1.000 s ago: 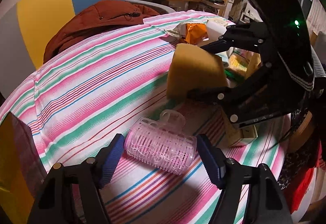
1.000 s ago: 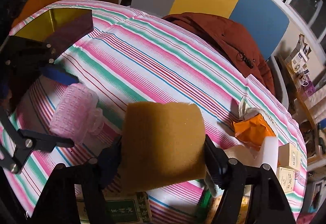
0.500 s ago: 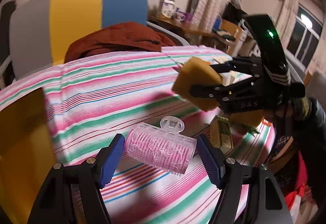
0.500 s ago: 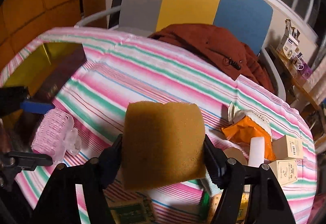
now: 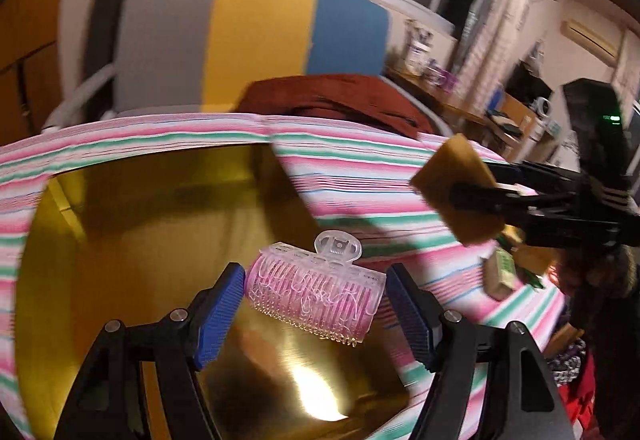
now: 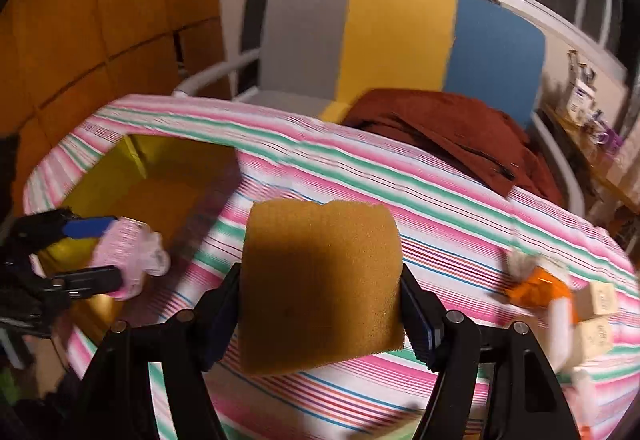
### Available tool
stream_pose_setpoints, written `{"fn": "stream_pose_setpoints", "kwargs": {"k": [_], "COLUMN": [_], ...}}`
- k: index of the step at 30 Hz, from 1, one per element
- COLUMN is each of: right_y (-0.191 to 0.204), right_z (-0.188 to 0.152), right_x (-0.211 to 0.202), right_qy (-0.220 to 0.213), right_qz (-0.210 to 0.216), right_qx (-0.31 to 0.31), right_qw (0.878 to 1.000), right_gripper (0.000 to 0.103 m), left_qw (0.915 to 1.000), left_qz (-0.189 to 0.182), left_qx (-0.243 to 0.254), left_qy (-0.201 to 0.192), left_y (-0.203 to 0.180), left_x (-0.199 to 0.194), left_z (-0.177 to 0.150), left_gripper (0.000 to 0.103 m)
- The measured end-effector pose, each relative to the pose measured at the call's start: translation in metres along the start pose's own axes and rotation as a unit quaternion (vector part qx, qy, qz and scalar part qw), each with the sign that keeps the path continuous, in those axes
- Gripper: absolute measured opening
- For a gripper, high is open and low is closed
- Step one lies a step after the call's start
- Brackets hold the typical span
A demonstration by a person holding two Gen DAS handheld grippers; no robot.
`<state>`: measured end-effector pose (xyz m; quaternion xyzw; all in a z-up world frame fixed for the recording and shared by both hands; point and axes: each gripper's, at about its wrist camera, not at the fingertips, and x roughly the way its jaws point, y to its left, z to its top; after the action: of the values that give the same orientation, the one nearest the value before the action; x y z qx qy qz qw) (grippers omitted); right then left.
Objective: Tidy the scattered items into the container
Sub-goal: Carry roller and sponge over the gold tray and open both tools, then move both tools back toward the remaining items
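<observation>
1 striped cloth (image 6: 440,240) in pink, green and white covers the whole table, and behind it stands 1 chair (image 6: 400,35) with a grey, yellow and blue back and 1 rust-red jacket (image 6: 452,123) heaped on its seat. set into the left end of the cloth is 1 gold container (image 5: 132,240), shiny inside, with nothing visible on the part of its floor that shows. there are 2 grippers in the air. the left gripper (image 5: 316,304) hangs over the container's near right side with its blue pads spread wide and pressed against the 2 ends of 1 pink hair roller (image 5: 316,296), which lies crosswise between them, lifted clear, its clear clip pointing away. the right gripper (image 6: 320,304) is over the cloth to the right of the container, its jaws partly closed and squeezing the sides of 1 ochre sponge (image 6: 320,280), which stands up between them off the table. at the right end of the cloth lies a blurred cluster: 1 orange packet (image 6: 536,292), 2 small tan boxes (image 6: 600,312) stacked just beside it, and 1 white tube (image 6: 560,328) touching them.
</observation>
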<state>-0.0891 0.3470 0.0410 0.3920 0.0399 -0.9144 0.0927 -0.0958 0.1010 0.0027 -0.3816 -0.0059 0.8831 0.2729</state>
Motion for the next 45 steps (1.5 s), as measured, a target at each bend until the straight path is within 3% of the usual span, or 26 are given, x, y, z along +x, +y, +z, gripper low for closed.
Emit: {"fn": "stream_pose_setpoints", "kwargs": {"k": [6, 10, 16, 25, 30, 36, 41, 45], "right_y": [0.069, 0.107, 0.151, 0.16, 0.149, 0.143, 0.143, 0.133], "right_z": [0.029, 0.049, 0.071, 0.086, 0.087, 0.088, 0.081, 0.064], "right_x": [0.019, 0.046, 0.097, 0.157, 0.171, 0.158, 0.127, 0.097], "right_qy": [-0.019, -0.007, 0.035, 0.093, 0.099, 0.066, 0.034, 0.006], "right_qz": [0.056, 0.088, 0.076, 0.064, 0.122, 0.143, 0.133, 0.127], "right_qx": [0.01, 0.025, 0.032, 0.07, 0.128, 0.151, 0.129, 0.125], "right_qw": [0.998, 0.996, 0.996, 0.991, 0.979, 0.976, 0.982, 0.984], "right_gripper": [0.072, 0.072, 0.072, 0.072, 0.081, 0.088, 0.088, 0.088], "left_qw": [0.9972, 0.9943, 0.9917, 0.9873, 0.9857, 0.987, 0.986, 0.988], "left_qz": [0.064, 0.077, 0.092, 0.074, 0.085, 0.074, 0.07, 0.082], "left_qx": [-0.039, -0.07, -0.075, -0.121, -0.13, -0.136, -0.151, -0.131], "left_qy": [0.001, 0.025, 0.049, 0.072, 0.064, 0.043, 0.015, 0.003], "left_y": [0.066, 0.108, 0.142, 0.174, 0.18, 0.179, 0.181, 0.166], "left_x": [-0.009, -0.001, 0.018, 0.049, 0.055, 0.053, 0.034, 0.017], "left_z": [0.005, 0.014, 0.025, 0.044, 0.048, 0.051, 0.049, 0.044], "left_gripper": [0.074, 0.074, 0.074, 0.074, 0.075, 0.08, 0.081, 0.081]}}
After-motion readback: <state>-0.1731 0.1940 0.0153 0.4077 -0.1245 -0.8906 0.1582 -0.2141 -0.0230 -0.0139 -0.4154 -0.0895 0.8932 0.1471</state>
